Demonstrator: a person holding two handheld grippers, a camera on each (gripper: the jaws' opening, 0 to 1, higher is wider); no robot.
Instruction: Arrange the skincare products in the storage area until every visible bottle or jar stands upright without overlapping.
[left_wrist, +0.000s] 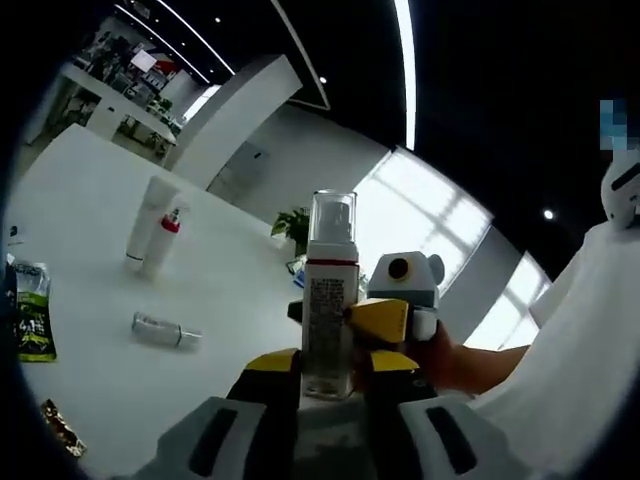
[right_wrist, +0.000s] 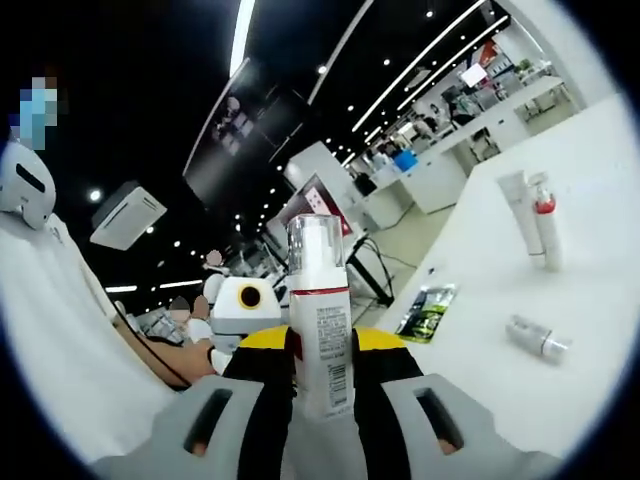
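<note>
Holding the pump bottle (left_wrist: 330, 300) up in the air takes both claws here. The left claw (left_wrist: 330, 385) has its jaws closed on the bottom part of the bottle, and the right claw (right_wrist: 322, 375) has its jaws closed on it too, from the other side. The bottle stands straight up between them, with its clear cap on top.

Down on the white table (left_wrist: 90, 210) a white tube (left_wrist: 147, 222) and a bottle with a red collar (left_wrist: 165, 240) stand close together, maybe touching. A small silver bottle (left_wrist: 166, 330) lies on its side, well apart from them. A green packet (left_wrist: 32, 310) lies near the table edge.

To do this step well, I think one claw should let go first, so the two do not pull against each other. Then the bottle should go down slowly, flat on its bottom, on a bare spot away from the others. The lying silver bottle looks like the next one to stand up.
</note>
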